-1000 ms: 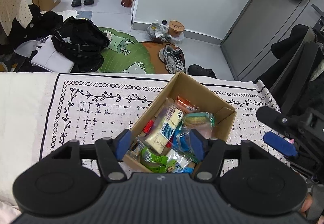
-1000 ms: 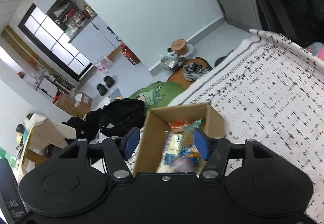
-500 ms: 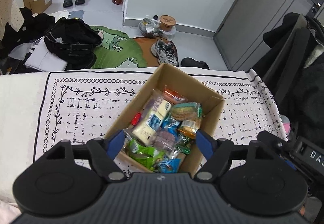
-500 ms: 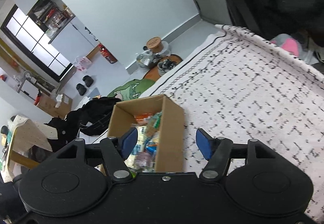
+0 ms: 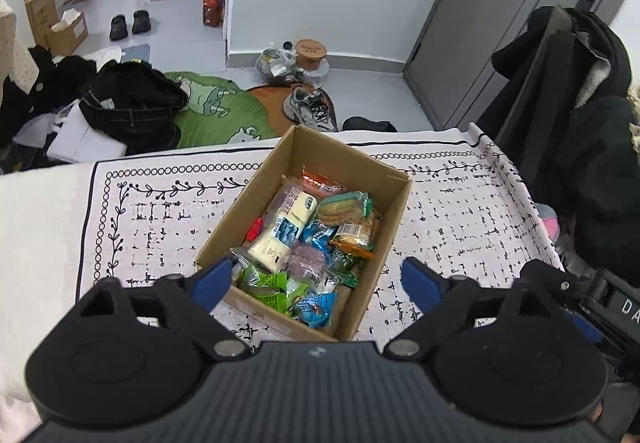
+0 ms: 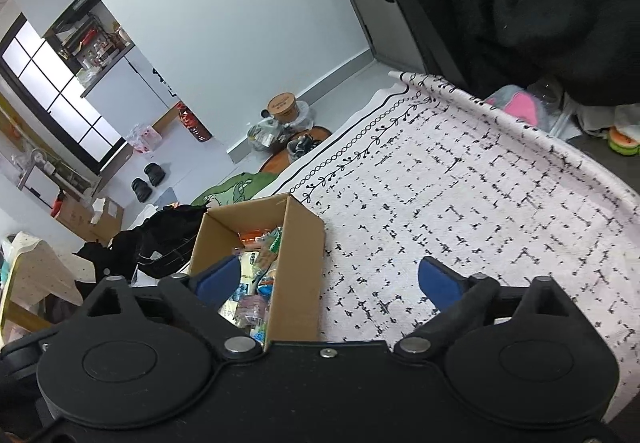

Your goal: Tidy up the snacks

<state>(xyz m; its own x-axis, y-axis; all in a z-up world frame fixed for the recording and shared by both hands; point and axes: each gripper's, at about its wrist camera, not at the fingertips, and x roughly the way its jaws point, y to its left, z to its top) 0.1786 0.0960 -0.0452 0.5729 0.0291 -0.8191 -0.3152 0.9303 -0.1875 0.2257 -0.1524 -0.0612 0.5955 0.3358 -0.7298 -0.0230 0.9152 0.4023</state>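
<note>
Left gripper (image 5: 318,281) spread wide at the bottom of the frame, holding nothing, blue fingertips (image 5: 212,283) on either side of the near end of the cardboard box (image 5: 394,199). Right gripper (image 6: 328,283) spread wide too, empty, low in its frame with the same box (image 6: 300,271) at lower left. Box in the middle of the left view, on a white patterned cloth (image 5: 160,219), full of snack packets (image 5: 296,231): a pale long one, green ones, blue ones, an orange one.

A grey sneaker (image 5: 311,111) sat on the floor beside a green rug (image 5: 216,115), black clothes (image 5: 132,103) heaped nearby.
</note>
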